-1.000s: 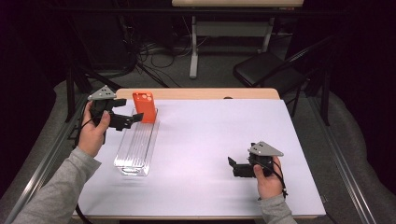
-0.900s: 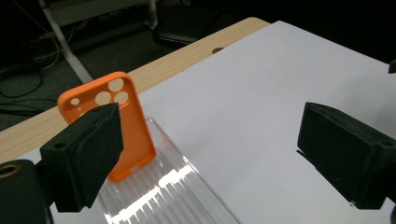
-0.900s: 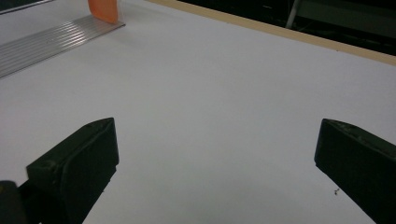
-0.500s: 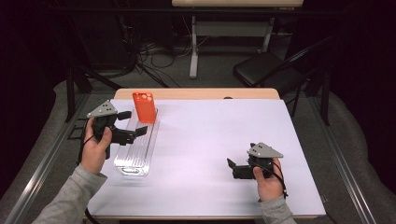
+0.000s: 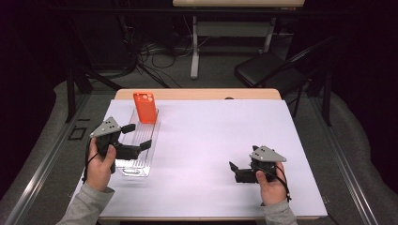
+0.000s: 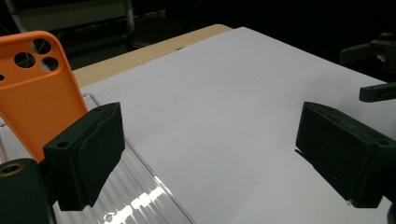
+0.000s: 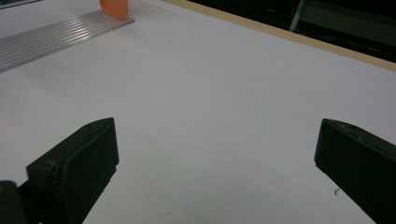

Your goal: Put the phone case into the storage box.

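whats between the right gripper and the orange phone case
Nothing but bare white table, as the high view shows. The right gripper sits open near the front; the orange phone case stands in the clear ribbed tray far left.

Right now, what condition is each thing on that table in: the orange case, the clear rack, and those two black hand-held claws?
Orange plastic phone case: upright in the rack's far end, not gripped.
Clear ribbed plastic rack: lying flat on the table.
Left gripper: open, above the rack, holding nothing.
Right gripper: open, empty, low over the white tabletop.
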{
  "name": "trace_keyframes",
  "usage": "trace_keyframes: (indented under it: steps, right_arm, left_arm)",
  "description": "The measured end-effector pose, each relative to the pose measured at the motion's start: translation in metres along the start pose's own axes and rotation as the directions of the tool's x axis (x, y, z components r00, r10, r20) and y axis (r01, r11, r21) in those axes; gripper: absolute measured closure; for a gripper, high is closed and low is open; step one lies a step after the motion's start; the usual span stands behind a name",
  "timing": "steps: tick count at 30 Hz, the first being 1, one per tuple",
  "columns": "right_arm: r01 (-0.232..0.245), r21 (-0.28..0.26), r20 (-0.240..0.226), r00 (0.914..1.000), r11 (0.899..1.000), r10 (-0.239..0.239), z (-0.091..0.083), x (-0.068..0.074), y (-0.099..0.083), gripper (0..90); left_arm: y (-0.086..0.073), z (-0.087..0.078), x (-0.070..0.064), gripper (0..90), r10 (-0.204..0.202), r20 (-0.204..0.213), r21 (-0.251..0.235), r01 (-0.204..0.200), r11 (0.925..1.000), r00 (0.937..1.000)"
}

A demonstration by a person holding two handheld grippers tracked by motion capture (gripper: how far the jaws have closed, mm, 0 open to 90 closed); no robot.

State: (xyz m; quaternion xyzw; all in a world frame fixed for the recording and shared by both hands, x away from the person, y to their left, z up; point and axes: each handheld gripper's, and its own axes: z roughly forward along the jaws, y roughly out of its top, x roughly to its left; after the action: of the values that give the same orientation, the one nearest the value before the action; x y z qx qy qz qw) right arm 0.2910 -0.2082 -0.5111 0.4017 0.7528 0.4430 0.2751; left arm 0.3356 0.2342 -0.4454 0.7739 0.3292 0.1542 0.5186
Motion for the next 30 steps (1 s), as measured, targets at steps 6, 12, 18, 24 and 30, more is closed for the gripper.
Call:
trace_keyframes:
  steps: [6, 12, 18, 24, 30]
  right_arm:
    - [0.005, 0.003, -0.003, 1.0000, 1.000, -0.005, -0.001, 0.002, -0.002, 0.0]
    - [0.006, 0.004, -0.004, 1.0000, 1.000, -0.006, -0.002, 0.003, -0.003, 0.0]
    - [0.008, 0.011, -0.002, 1.0000, 1.000, -0.008, -0.003, 0.003, -0.005, 0.0]
    - [0.008, 0.016, 0.001, 1.0000, 1.000, -0.008, -0.003, 0.002, -0.008, 0.0]
    - [0.008, 0.019, 0.005, 0.9999, 1.000, -0.008, -0.003, 0.001, -0.011, 0.0]
  left_arm:
    - [-0.009, 0.000, -0.004, 8.3, 0.026, 0.004, 0.010, -0.026, 0.9996, 0.9997]
    - [-0.019, -0.006, -0.005, 8.7, 0.049, 0.001, 0.015, -0.049, 0.9987, 0.9988]
    - [-0.026, -0.010, -0.003, 9.2, 0.035, -0.012, -0.003, -0.035, 0.9994, 0.9993]
    - [-0.032, -0.016, -0.001, 10.0, 0.032, -0.013, -0.009, -0.032, 0.9994, 0.9994]
    - [-0.040, -0.020, 0.003, 10.1, 0.002, -0.025, -0.019, -0.002, 0.9998, 0.9997]
